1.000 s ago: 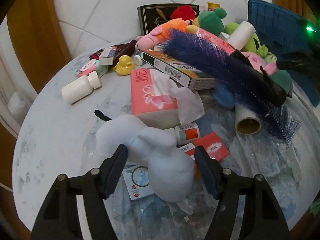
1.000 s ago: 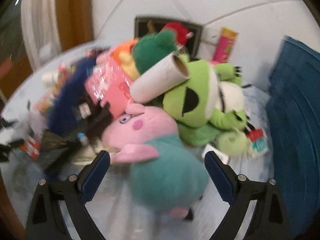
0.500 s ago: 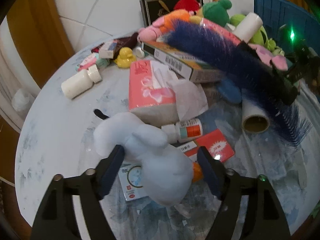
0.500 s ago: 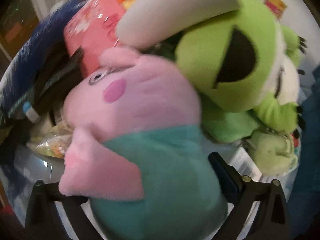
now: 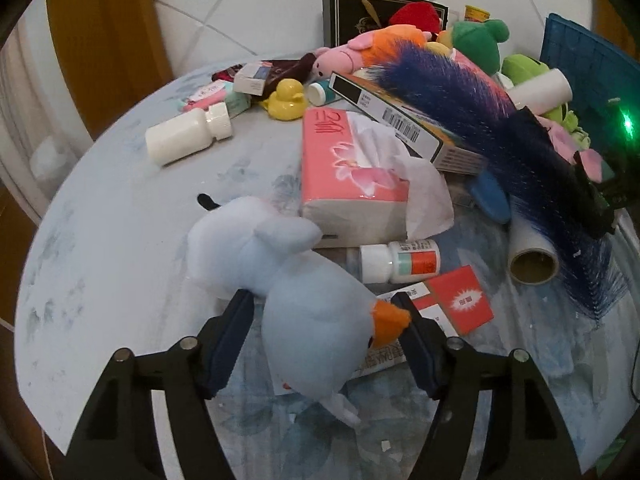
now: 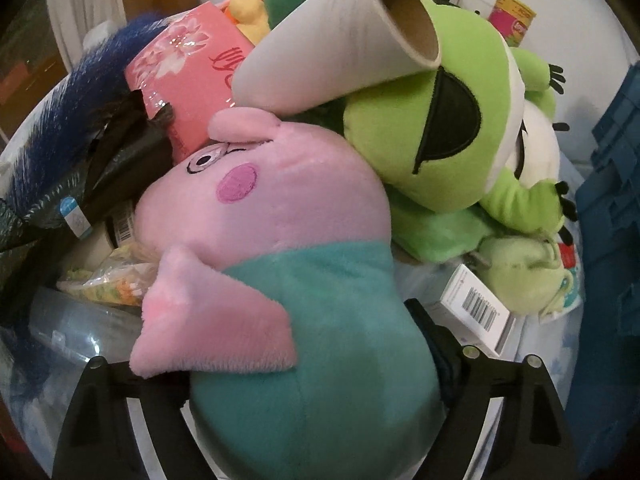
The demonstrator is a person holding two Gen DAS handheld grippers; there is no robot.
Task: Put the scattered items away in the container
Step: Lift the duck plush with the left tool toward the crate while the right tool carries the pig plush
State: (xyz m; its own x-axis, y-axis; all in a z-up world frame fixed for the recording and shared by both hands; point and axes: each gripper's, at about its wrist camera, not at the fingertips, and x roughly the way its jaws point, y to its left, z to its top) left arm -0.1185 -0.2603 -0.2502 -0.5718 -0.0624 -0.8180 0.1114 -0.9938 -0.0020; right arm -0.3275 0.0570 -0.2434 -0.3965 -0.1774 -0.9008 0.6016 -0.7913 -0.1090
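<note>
The pale blue goose plush (image 5: 308,316) lies low centre between the closing left gripper (image 5: 326,334) jaws; the pink pig plush (image 6: 280,280) fills the closing right gripper (image 6: 304,360). Lifting the pig could topple the cardboard tube (image 6: 340,40) leaning on it.

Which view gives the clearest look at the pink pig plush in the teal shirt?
The right wrist view: the pig plush fills the frame, face and teal shirt visible. The left wrist view shows only a small pink-and-teal scrap of it at the far right, behind the blue feather duster.
</note>
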